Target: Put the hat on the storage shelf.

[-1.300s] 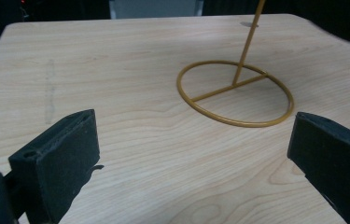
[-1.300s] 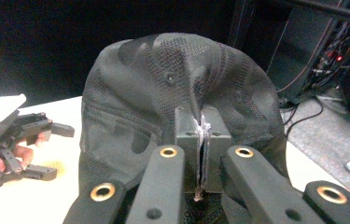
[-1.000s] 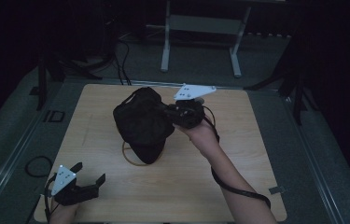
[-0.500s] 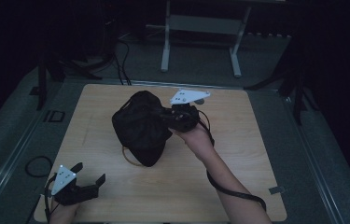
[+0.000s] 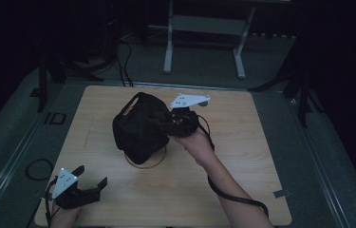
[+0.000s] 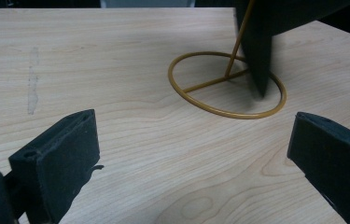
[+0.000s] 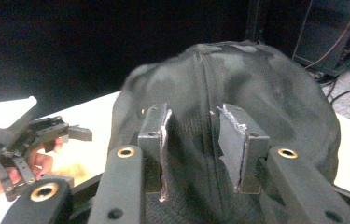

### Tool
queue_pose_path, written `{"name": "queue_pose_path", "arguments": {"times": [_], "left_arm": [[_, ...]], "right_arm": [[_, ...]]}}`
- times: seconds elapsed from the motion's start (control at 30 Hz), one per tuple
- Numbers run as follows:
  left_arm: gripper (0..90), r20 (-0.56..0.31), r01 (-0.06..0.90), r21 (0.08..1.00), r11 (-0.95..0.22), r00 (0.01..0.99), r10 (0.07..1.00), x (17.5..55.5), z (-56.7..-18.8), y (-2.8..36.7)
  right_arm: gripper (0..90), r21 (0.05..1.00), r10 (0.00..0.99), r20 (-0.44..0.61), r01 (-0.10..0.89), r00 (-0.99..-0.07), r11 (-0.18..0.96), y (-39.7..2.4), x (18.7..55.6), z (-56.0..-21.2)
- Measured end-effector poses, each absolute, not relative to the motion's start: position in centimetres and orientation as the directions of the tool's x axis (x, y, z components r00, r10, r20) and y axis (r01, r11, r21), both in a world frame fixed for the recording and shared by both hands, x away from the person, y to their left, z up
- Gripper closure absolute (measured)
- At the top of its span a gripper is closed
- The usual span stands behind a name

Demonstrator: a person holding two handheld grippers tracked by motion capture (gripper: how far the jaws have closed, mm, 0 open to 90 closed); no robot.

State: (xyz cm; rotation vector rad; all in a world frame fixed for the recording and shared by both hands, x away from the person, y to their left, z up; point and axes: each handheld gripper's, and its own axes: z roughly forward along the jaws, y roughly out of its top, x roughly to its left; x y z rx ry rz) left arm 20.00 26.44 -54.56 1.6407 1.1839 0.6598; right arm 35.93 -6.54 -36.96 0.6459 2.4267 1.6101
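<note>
Cap (image 5: 140, 126) on gold stand (image 5: 145, 161) blocks table (image 5: 242, 156) centre; right gripper (image 5: 163, 124) crowds its right flank. Left gripper (image 5: 90, 178) sits at near-left corner, bare wood between it and the stand ring. Right half and far-left strip open.

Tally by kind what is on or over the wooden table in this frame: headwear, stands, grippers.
Black cap: 1
Gold wire stand with a ring base: 1
Handheld grippers: 2, left gripper and right gripper
Total: 4
</note>
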Motion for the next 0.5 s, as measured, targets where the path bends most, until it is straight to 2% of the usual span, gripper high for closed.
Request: {"name": "queue_pose_path", "arguments": {"times": [0.03,0.33,0.5], "left_arm": [[2.9,-0.107,0.394,0.918,-0.055,0.378,0.920,20.0,-54.5,26.5],[2.9,-0.113,0.385,0.922,-0.042,0.372,0.921,20.0,-54.5,26.5],[2.9,-0.117,0.387,0.921,-0.041,0.377,0.919,20.0,-54.6,26.4]], "right_arm": [[56.8,0.905,0.445,0.092,0.261,-0.891,0.336,-6.3,35.9,-37.1],[50.8,0.910,0.460,0.074,0.249,-0.885,0.332,-6.6,35.4,-36.9],[43.9,0.913,0.467,0.081,0.253,-0.881,0.320,-7.4,35.5,-36.6]]}}
